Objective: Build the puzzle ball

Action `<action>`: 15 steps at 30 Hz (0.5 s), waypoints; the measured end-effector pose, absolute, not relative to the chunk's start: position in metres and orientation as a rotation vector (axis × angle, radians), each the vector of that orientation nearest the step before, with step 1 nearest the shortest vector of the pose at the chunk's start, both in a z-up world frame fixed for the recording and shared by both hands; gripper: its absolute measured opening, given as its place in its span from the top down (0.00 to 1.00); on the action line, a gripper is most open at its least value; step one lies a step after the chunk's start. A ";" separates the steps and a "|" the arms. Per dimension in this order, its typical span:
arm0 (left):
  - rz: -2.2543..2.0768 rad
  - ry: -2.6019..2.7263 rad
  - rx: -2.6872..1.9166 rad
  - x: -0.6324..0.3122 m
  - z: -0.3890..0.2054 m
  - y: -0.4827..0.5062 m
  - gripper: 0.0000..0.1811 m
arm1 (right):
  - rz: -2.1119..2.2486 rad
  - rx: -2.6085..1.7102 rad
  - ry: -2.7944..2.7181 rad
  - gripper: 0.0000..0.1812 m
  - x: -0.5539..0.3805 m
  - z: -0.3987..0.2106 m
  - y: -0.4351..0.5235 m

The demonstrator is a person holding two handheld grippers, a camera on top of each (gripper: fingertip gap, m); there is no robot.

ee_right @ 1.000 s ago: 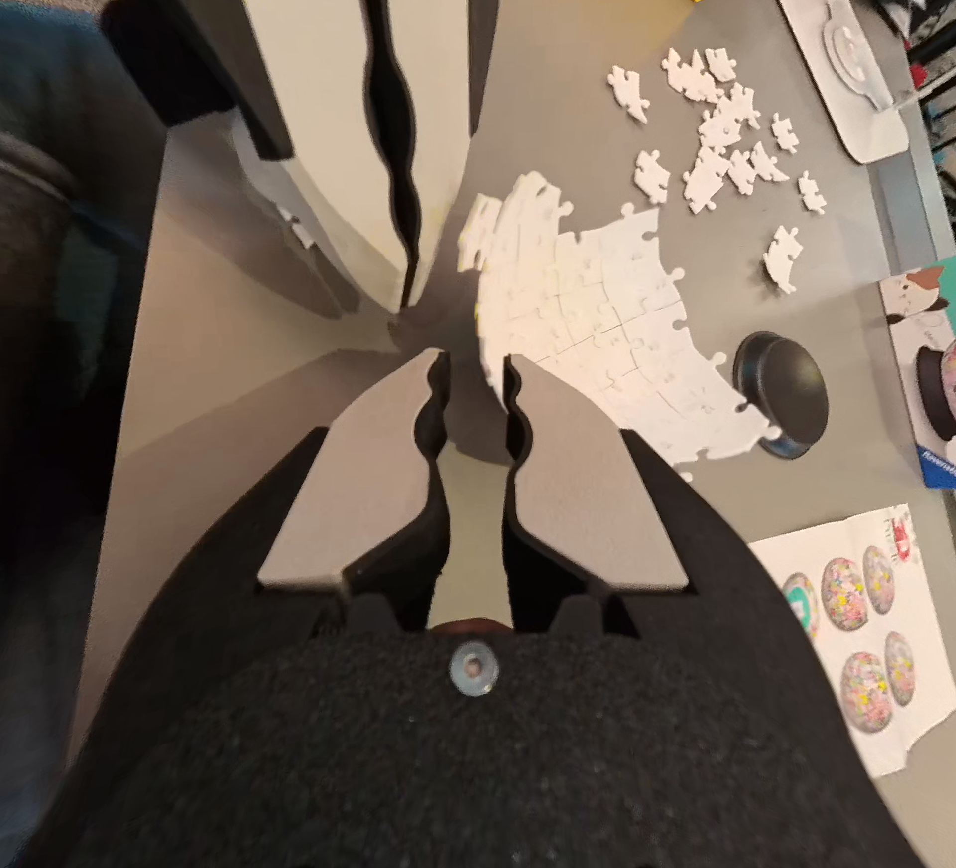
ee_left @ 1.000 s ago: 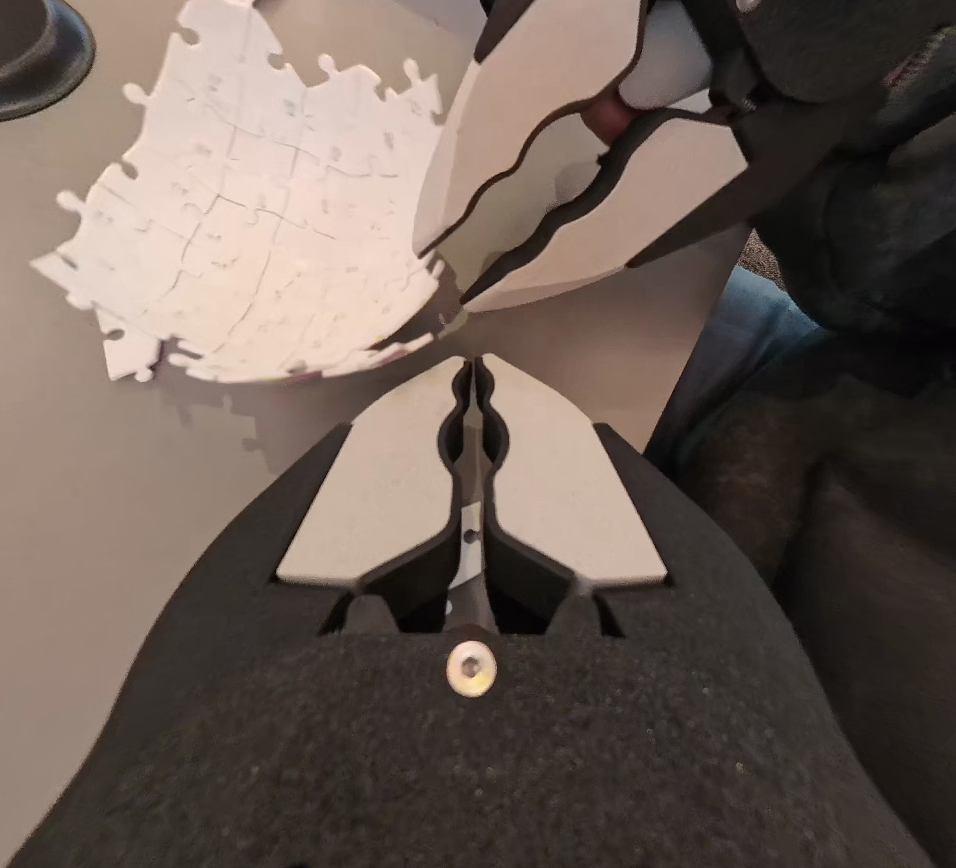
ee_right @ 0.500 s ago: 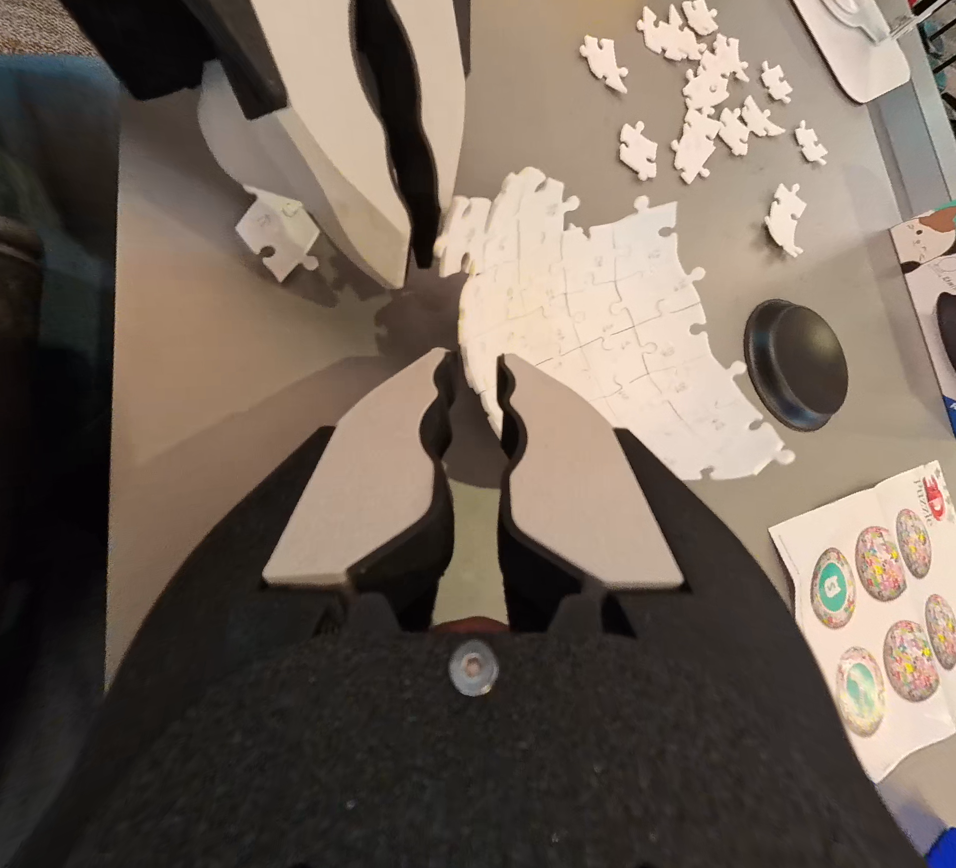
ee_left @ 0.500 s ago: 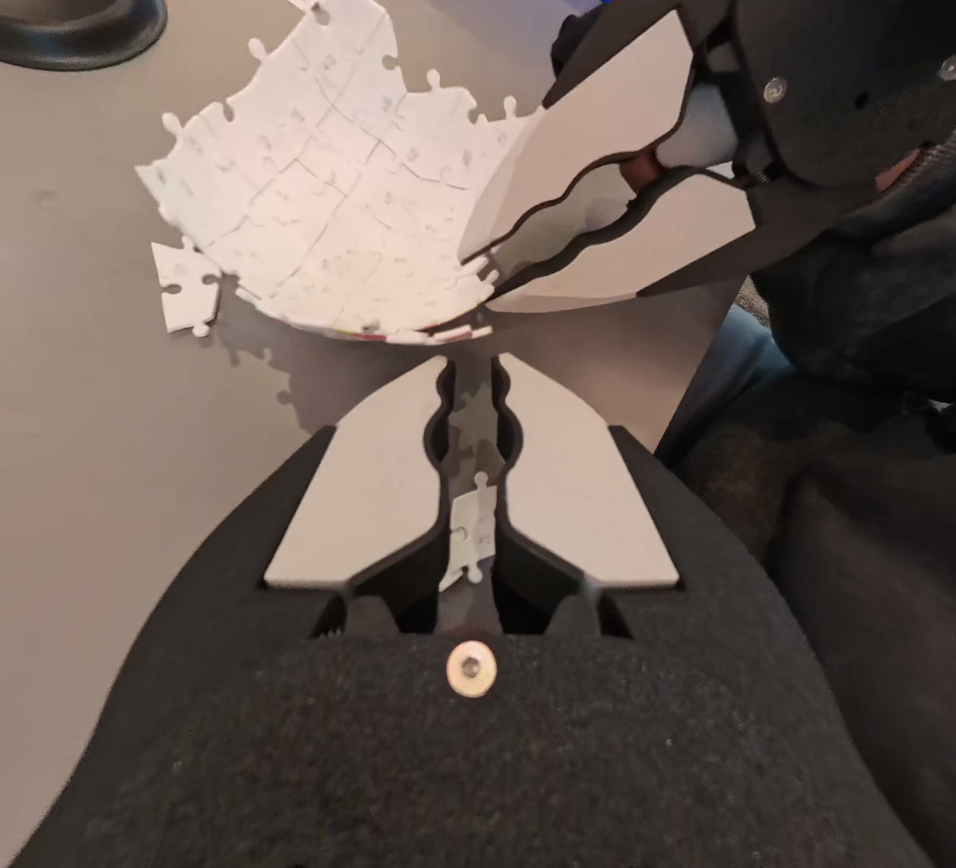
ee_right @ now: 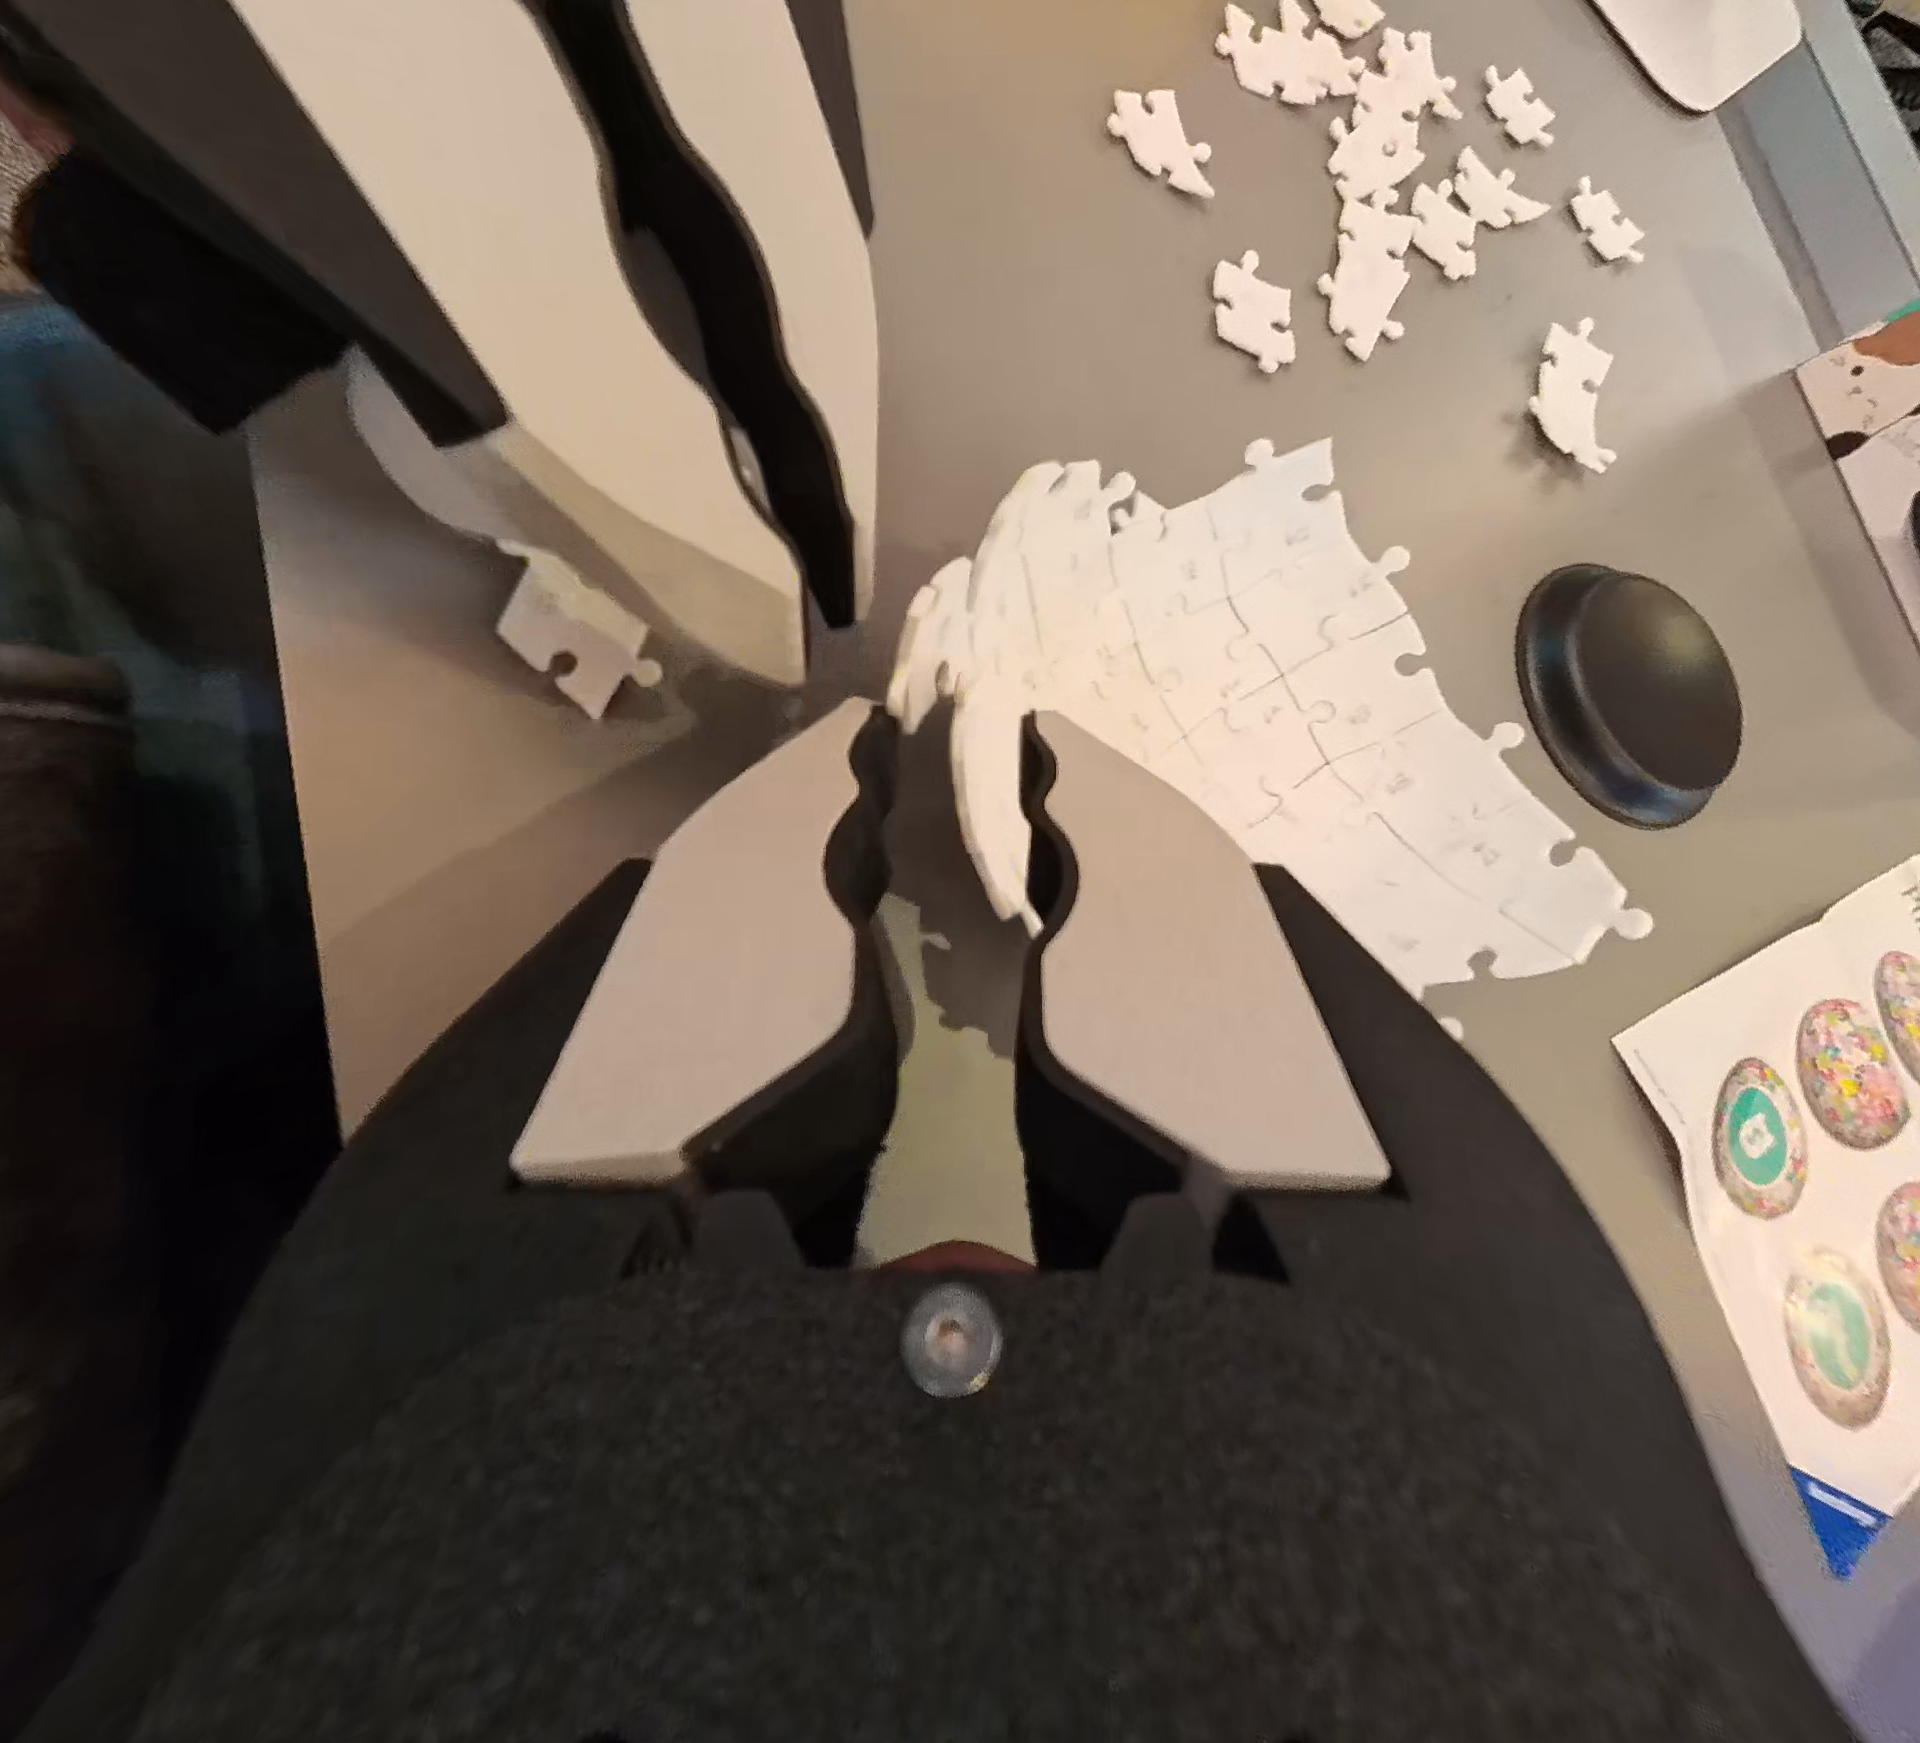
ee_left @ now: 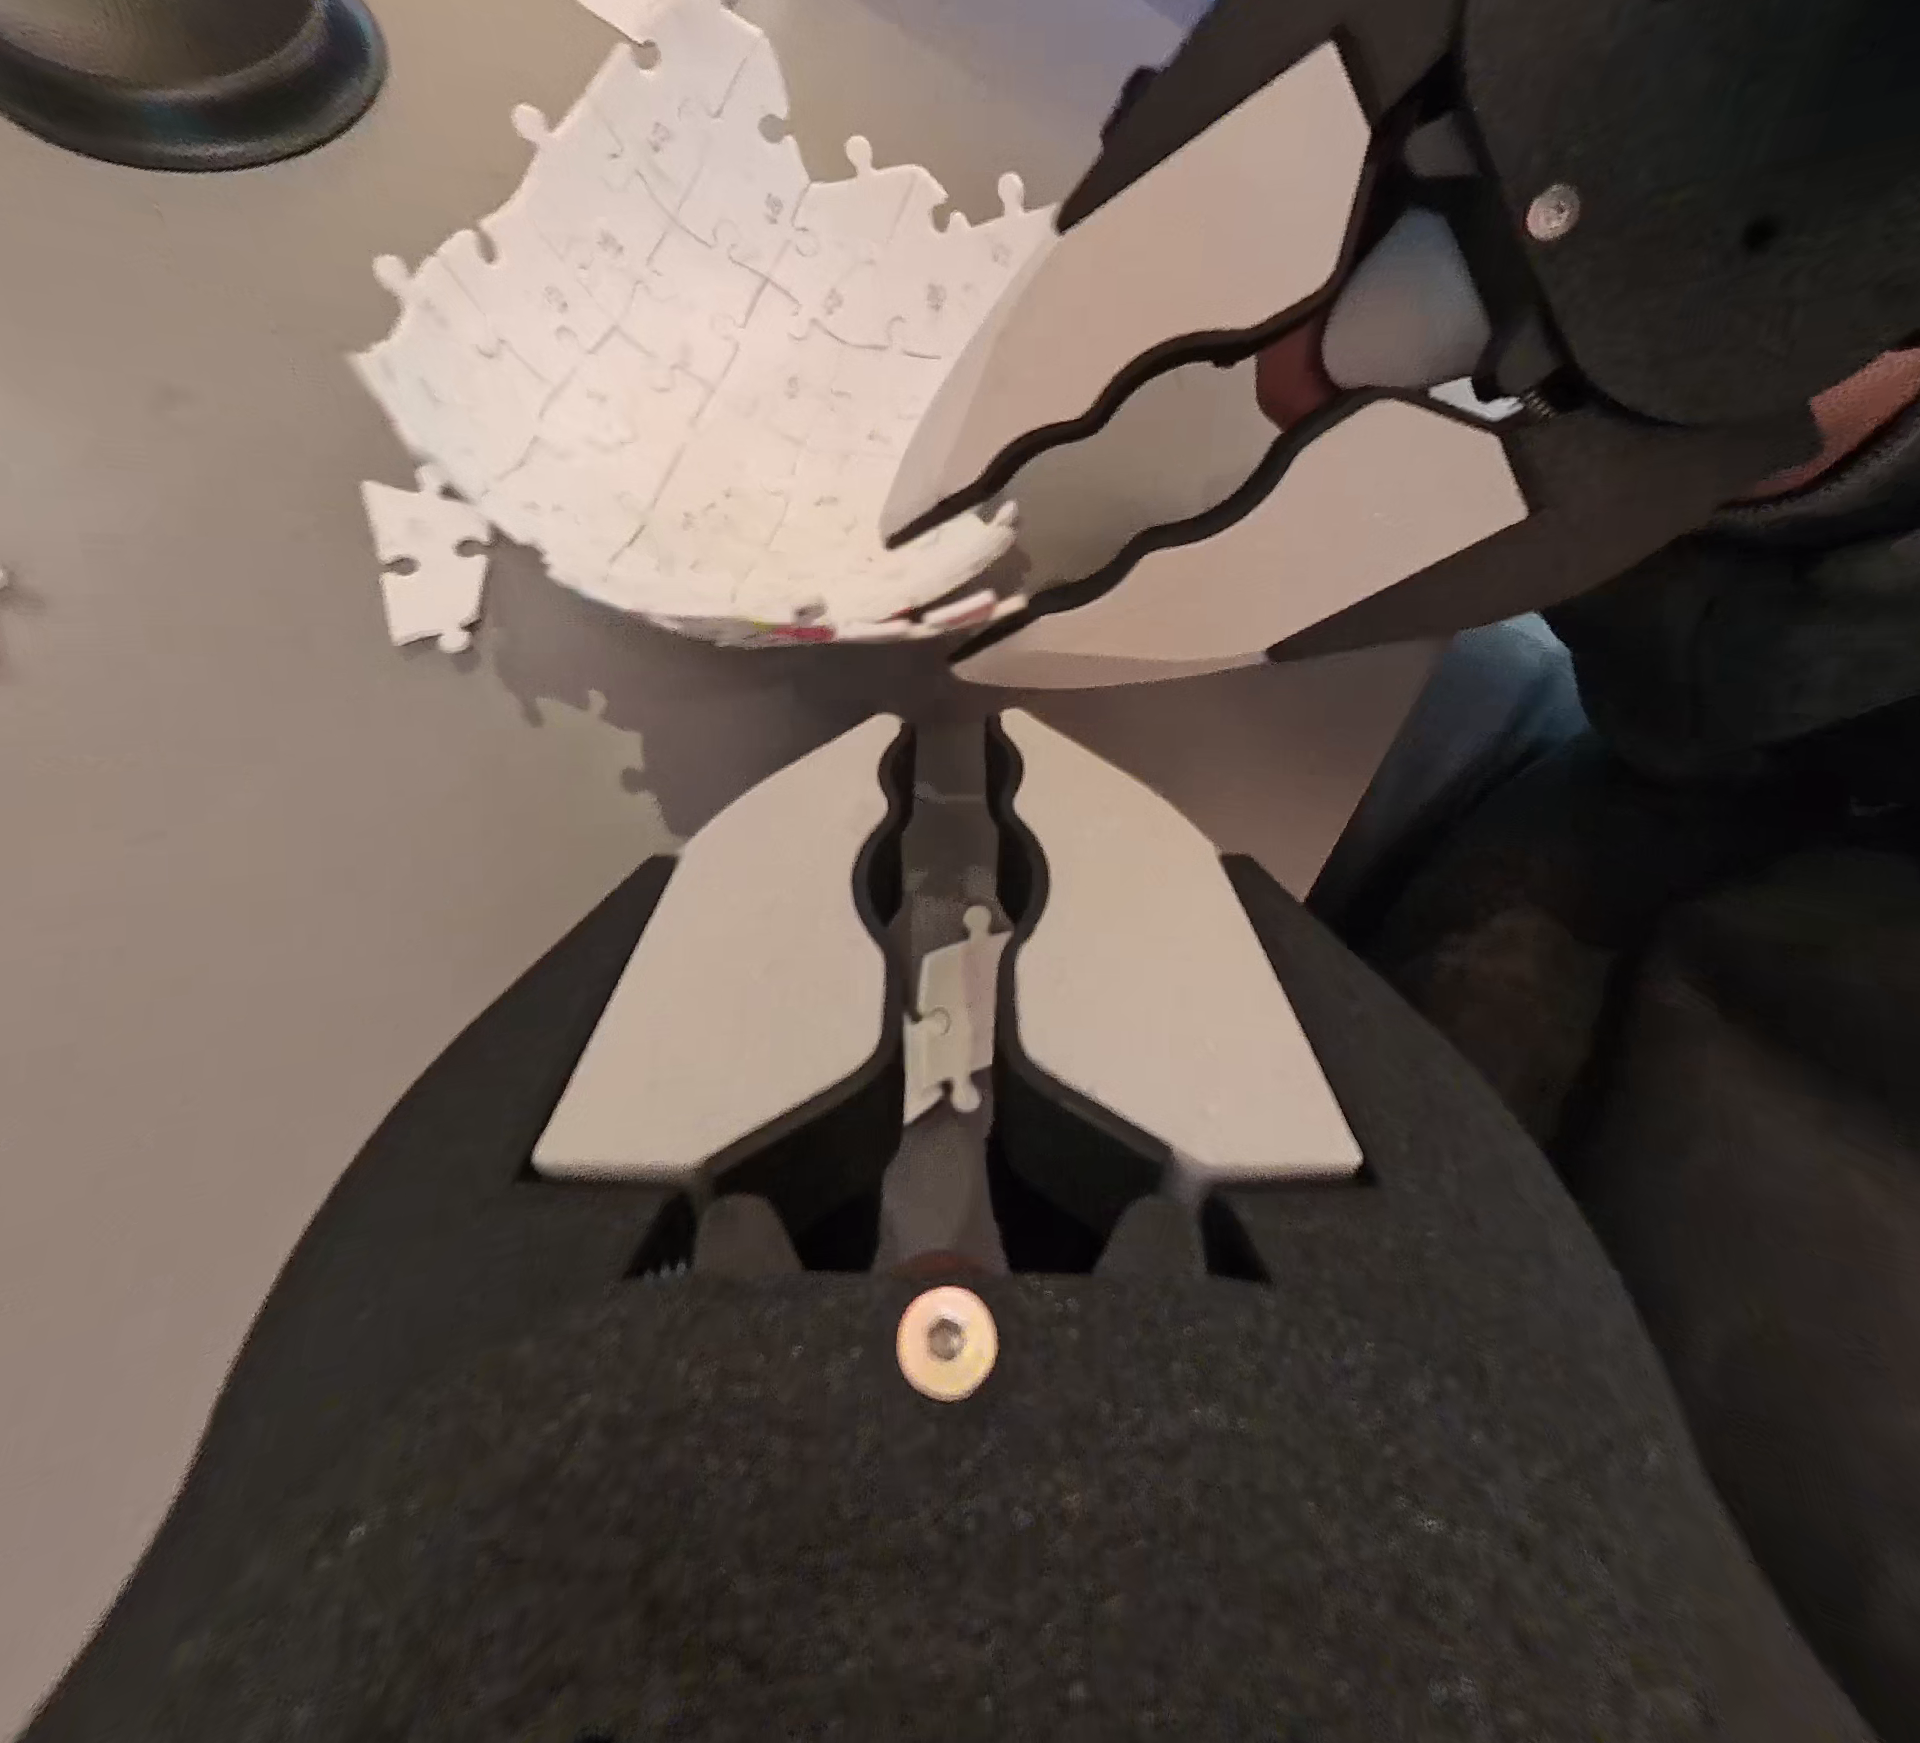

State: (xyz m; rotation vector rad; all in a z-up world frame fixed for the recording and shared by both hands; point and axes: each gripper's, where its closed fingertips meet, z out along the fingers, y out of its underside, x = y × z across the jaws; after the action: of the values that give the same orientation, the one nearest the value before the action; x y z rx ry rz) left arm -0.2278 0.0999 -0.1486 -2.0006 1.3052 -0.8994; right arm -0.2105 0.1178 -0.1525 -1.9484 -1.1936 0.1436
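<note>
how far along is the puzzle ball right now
Partly built. A curved white shell of joined pieces rests on the grey table. The right gripper is open, straddling the shell's edge. The left gripper is open; a loose piece lies below it. About a dozen scattered pieces remain.

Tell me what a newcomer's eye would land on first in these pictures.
First, the curved white puzzle shell in the middle of the grey table, its near rim between the open fingers of the right gripper. Next, the left gripper, also open, with a loose white piece lying beneath it. Beyond the shell lie scattered loose pieces and a black dome stand.
</note>
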 end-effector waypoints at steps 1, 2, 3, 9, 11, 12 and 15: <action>-0.895 1.288 -2.003 -0.232 -0.147 0.103 0.93 | 0.153 -1.950 -1.185 0.88 -0.212 -0.152 0.118; -0.899 1.270 -2.007 -0.236 -0.145 0.106 0.93 | 0.157 -1.953 -1.178 0.88 -0.213 -0.151 0.118; -0.905 1.250 -2.014 -0.240 -0.144 0.109 0.93 | 0.157 -1.957 -1.172 0.88 -0.213 -0.151 0.118; -0.922 1.198 -2.054 -0.248 -0.147 0.118 0.93 | 0.169 -1.971 -1.147 0.96 -0.210 -0.153 0.119; -0.907 1.217 -2.057 -0.247 -0.150 0.116 0.93 | 0.167 -1.966 -1.143 0.97 -0.209 -0.152 0.120; -0.895 1.231 -2.059 -0.247 -0.151 0.115 0.93 | 0.170 -1.966 -1.140 0.97 -0.209 -0.152 0.120; -0.850 1.267 -2.064 -0.245 -0.157 0.112 0.93 | 0.177 -1.969 -1.132 0.98 -0.208 -0.151 0.120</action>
State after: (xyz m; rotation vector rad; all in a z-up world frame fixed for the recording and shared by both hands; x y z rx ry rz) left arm -0.2452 0.1125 -0.1571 -2.0636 1.2671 -0.8501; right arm -0.2076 0.1200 -0.1508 -1.9686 -1.1321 0.1768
